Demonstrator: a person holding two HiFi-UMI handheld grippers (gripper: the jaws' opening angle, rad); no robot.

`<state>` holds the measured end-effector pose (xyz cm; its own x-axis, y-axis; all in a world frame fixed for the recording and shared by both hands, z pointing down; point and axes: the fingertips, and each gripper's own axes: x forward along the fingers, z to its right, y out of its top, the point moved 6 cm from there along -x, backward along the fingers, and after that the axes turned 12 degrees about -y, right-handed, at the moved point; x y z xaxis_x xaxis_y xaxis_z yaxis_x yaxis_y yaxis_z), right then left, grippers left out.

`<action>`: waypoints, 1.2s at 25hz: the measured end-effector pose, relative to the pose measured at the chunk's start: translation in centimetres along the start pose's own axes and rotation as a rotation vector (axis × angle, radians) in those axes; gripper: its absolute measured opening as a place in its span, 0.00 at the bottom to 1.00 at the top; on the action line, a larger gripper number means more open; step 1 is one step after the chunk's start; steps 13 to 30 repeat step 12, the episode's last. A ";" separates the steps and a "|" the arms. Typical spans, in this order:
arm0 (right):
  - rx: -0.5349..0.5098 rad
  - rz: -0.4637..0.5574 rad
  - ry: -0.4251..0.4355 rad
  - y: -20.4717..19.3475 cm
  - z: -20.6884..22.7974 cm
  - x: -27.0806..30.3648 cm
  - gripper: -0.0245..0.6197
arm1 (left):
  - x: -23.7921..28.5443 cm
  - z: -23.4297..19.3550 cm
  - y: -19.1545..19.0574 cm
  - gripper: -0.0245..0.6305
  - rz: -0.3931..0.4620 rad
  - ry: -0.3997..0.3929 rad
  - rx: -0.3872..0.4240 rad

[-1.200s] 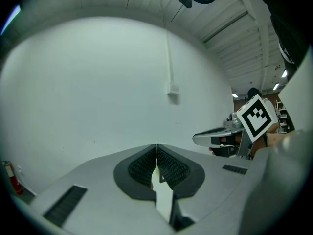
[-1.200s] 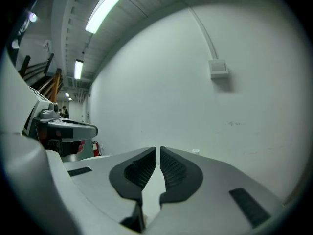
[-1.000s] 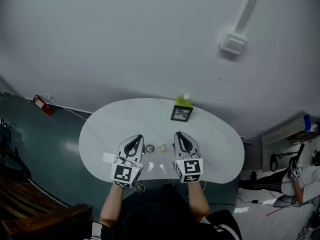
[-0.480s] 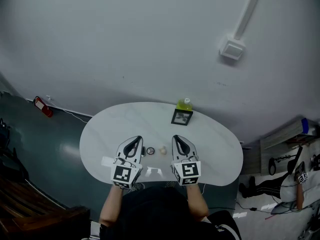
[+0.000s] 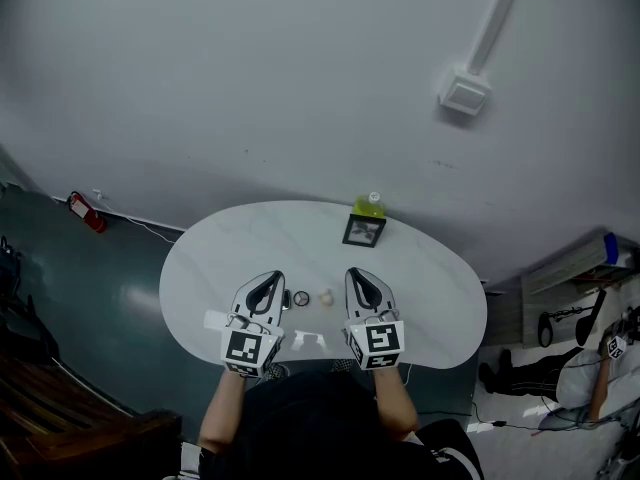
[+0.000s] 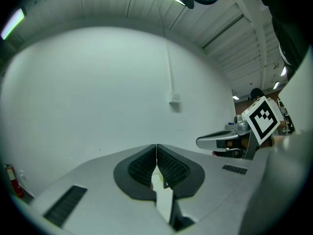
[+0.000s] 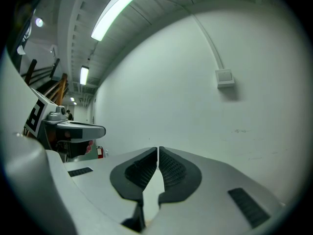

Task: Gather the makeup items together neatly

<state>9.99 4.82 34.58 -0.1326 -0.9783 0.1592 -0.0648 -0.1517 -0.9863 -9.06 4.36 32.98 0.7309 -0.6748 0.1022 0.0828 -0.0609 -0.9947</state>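
Near the front of the white oval table [image 5: 220, 258], a small dark round makeup item [image 5: 301, 299] and a small beige item [image 5: 326, 297] lie side by side. My left gripper [image 5: 268, 280] rests just left of them and my right gripper [image 5: 361, 275] just right of them. In the left gripper view the left gripper [image 6: 156, 149] is shut with nothing between its pads. The right gripper [image 7: 158, 151] is likewise shut and empty in its own view. A dark square case [image 5: 363, 230] and a yellow-green bottle [image 5: 372, 205] stand at the table's far edge.
A pale wall rises behind the table, with a small box [image 5: 465, 92] and a conduit on it. A red fire extinguisher [image 5: 85, 211] lies on the floor at left. A person [image 5: 598, 364] sits on the floor at lower right, and wooden furniture [image 5: 60, 423] stands at lower left.
The head view has shifted slightly. Both grippers and the items on the table stay where they were.
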 end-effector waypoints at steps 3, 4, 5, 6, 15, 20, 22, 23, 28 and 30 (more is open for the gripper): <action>0.001 -0.001 -0.002 0.0 0.2 -0.1 0.10 | 0.0 0.2 0.0 0.07 -0.001 -0.001 -0.001; 0.002 -0.001 -0.003 0.0 0.2 -0.2 0.10 | -0.1 0.2 0.0 0.07 -0.001 -0.002 0.000; 0.003 -0.001 -0.004 -0.1 0.2 -0.3 0.10 | -0.1 0.3 -0.1 0.07 -0.001 -0.002 0.000; 0.003 0.000 -0.004 -0.1 0.1 -0.4 0.10 | -0.2 0.3 -0.1 0.07 0.000 -0.002 0.001; -0.005 -0.002 0.003 -0.3 -0.2 -0.8 0.10 | -0.5 0.6 -0.1 0.07 0.003 0.000 0.003; -0.005 -0.002 0.003 -0.3 -0.2 -0.8 0.10 | -0.5 0.6 -0.1 0.07 0.003 0.000 0.003; -0.005 -0.002 0.003 -0.3 -0.2 -0.8 0.10 | -0.5 0.6 -0.1 0.07 0.003 0.000 0.003; -0.005 -0.002 0.003 -0.3 -0.2 -0.8 0.10 | -0.5 0.6 -0.1 0.07 0.003 0.000 0.003; -0.005 -0.002 0.003 -0.3 -0.2 -0.8 0.10 | -0.5 0.6 -0.1 0.07 0.003 0.000 0.003; -0.005 -0.002 0.003 -0.3 -0.2 -0.8 0.10 | -0.5 0.6 -0.1 0.07 0.003 0.000 0.003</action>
